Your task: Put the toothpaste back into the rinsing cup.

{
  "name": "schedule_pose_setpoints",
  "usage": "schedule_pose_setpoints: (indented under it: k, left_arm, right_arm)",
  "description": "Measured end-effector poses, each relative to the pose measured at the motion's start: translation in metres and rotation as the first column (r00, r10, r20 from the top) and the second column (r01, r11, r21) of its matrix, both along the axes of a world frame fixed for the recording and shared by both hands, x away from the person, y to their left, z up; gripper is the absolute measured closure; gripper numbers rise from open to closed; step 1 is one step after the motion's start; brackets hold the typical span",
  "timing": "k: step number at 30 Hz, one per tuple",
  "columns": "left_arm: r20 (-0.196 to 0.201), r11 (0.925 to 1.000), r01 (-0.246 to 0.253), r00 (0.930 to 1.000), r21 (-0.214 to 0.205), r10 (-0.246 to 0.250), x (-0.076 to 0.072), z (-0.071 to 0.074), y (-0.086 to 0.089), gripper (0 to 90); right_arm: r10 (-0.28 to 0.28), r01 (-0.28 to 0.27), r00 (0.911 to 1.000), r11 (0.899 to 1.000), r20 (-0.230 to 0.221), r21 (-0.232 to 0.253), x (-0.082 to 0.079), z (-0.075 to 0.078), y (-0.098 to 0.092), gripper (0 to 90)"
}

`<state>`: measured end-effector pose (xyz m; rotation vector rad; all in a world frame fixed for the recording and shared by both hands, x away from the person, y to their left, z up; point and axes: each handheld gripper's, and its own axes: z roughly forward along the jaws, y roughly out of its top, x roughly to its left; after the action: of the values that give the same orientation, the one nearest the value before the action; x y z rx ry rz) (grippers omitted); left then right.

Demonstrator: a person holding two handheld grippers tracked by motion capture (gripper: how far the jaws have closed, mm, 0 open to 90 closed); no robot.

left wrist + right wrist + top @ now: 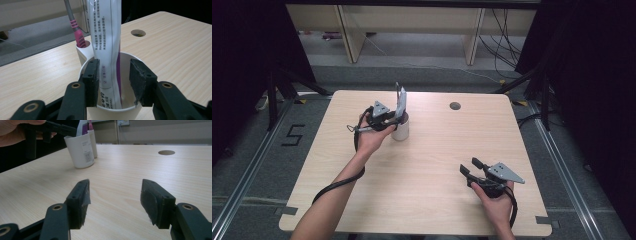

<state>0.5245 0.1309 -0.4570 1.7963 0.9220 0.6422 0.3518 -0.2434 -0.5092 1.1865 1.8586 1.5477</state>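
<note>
A white cup [400, 131] stands on the far-left part of the table. A white toothpaste tube [106, 37] rises upright out of it, and a grey and pink toothbrush [75, 27] stands in a small holder on the cup's side. My left gripper [394, 120] reaches over the cup's rim with the tube between its jaws. The left pad [92, 82] lies against the tube, while a gap shows at the right pad, so the gripper is open. My right gripper [469, 167] rests open near the table's front right, with nothing between its fingers [80, 200].
The light wooden table [437, 165] has a round cable hole [455, 106] at its far middle. Bare wood lies between the cup [81, 151] and my right gripper [115, 192]. Dark curtains, shelf legs and floor cables surround the table.
</note>
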Motion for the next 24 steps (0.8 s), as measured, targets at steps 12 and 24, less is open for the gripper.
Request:
schedule_pose_setpoints:
  k: [12,24]
  left_arm:
    - [0.029,0.9999,0.006,0.9996,-0.016,-0.005,-0.013,0.009,0.006,53.5]
    - [0.096,0.9998,0.008,0.9953,-0.016,-0.006,-0.056,0.02,0.044,41.3]
  right_arm:
    - [0.015,-0.014,0.9996,1.0,0.023,-0.01,0.002,0.0,-0.002,41.3]
    - [0.014,-0.013,0.9988,1.0,0.046,-0.015,0.003,-0.001,-0.003,41.3]
